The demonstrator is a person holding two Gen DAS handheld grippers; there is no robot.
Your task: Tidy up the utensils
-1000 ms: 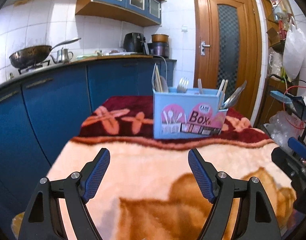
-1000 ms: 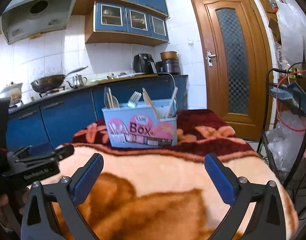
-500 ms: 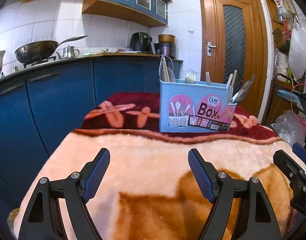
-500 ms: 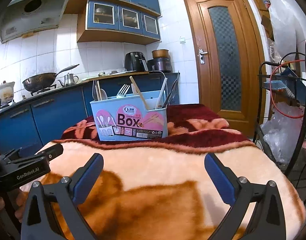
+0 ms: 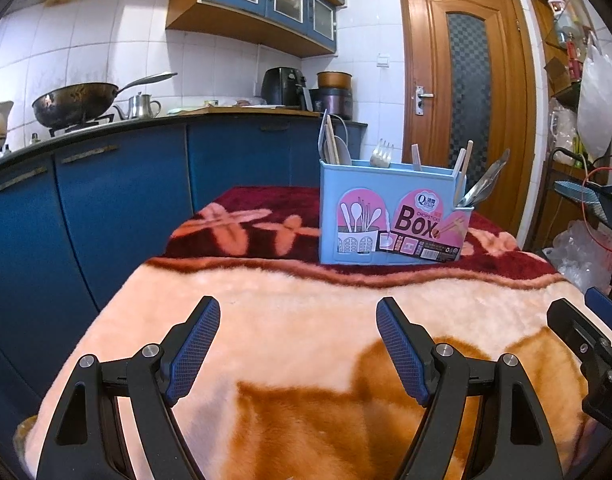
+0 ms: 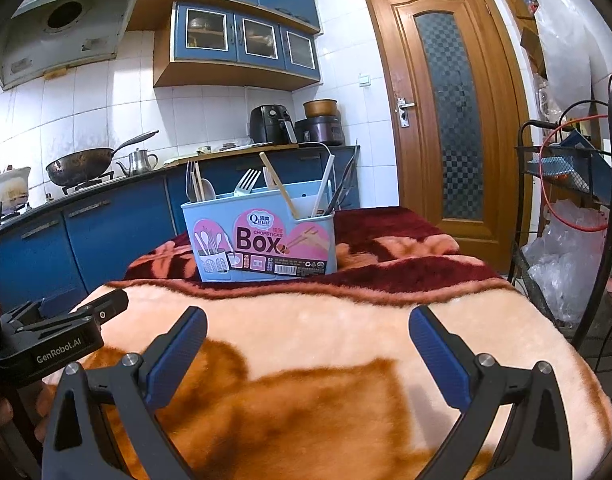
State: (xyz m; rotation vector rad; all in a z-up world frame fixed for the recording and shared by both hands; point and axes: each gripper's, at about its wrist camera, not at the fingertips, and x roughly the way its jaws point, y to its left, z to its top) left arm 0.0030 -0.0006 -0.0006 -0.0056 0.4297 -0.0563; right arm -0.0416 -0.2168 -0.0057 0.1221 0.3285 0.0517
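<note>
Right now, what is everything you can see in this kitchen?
utensil box: one, light blue with pink labels, on the far dark red part of the blanket
fork: one, silver, standing in the box
chopsticks: several, pale wood, leaning in the box
blanket: one, peach, brown and dark red, covering the table
wok: one, dark, on the stove at left
kettle: one, silver, beside the wok
air fryer: one, black, on the counter
cabinets: blue, under and above the counter
door: one, brown wood, shut
left hand-held gripper: black with blue pads, open, empty
right hand-held gripper: same, open, empty
</note>
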